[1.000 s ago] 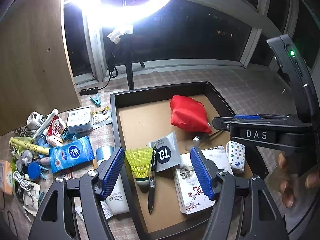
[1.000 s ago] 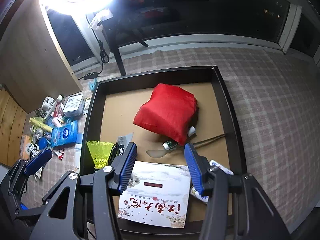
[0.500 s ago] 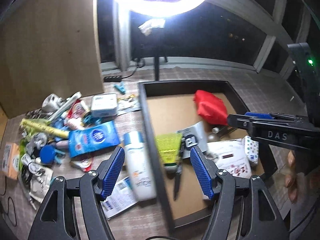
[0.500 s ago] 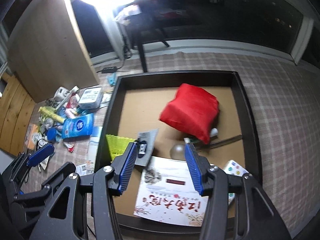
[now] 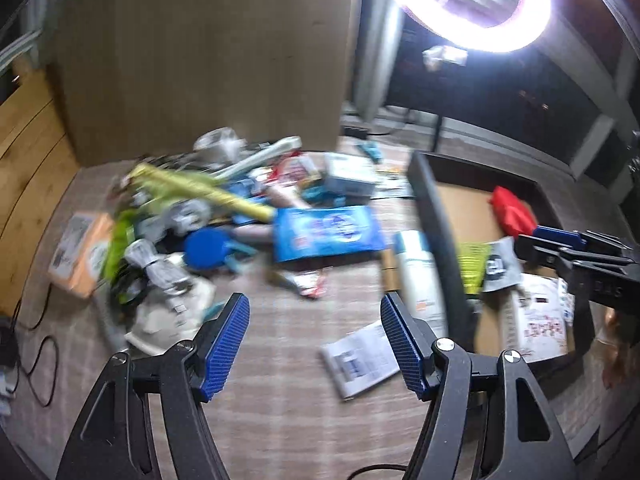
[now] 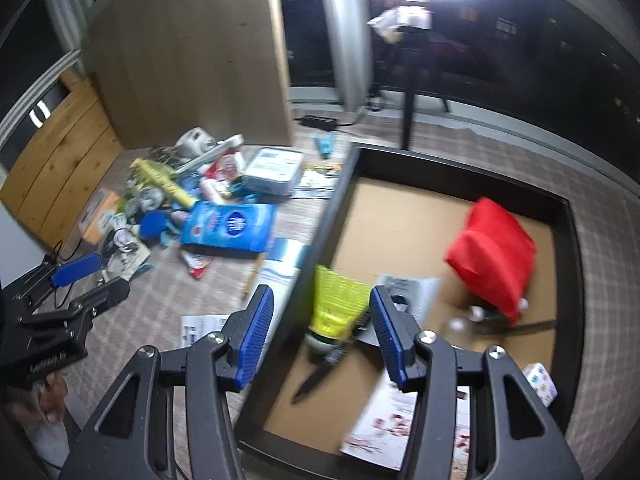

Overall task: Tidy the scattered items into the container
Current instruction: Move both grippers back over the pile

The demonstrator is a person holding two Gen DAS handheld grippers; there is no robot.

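A dark tray [image 6: 573, 264] with a cardboard floor holds a red pouch [image 6: 494, 254], a yellow shuttlecock [image 6: 338, 306], a booklet [image 6: 404, 432] and a grey sachet. It also shows in the left wrist view [image 5: 434, 216]. Left of it lie scattered items: a blue wipes pack [image 5: 326, 232], a white tube [image 5: 420, 276], a leaflet [image 5: 360, 358], a yellow-green tube [image 5: 200, 190]. My left gripper [image 5: 314, 338] is open and empty above the cloth between the pile and the tray. My right gripper [image 6: 318, 336] is open and empty over the tray's left wall.
A wooden board [image 5: 208, 52] stands behind the pile. A ring light [image 5: 468, 0] on a stand glares at the back. Cables [image 5: 36, 344] trail off the table's left edge. A white box [image 6: 274, 170] and an orange box [image 5: 80, 256] sit in the pile.
Both grippers have swung left, from over the tray toward the scattered pile. Both stay open and empty. The views are motion-blurred.
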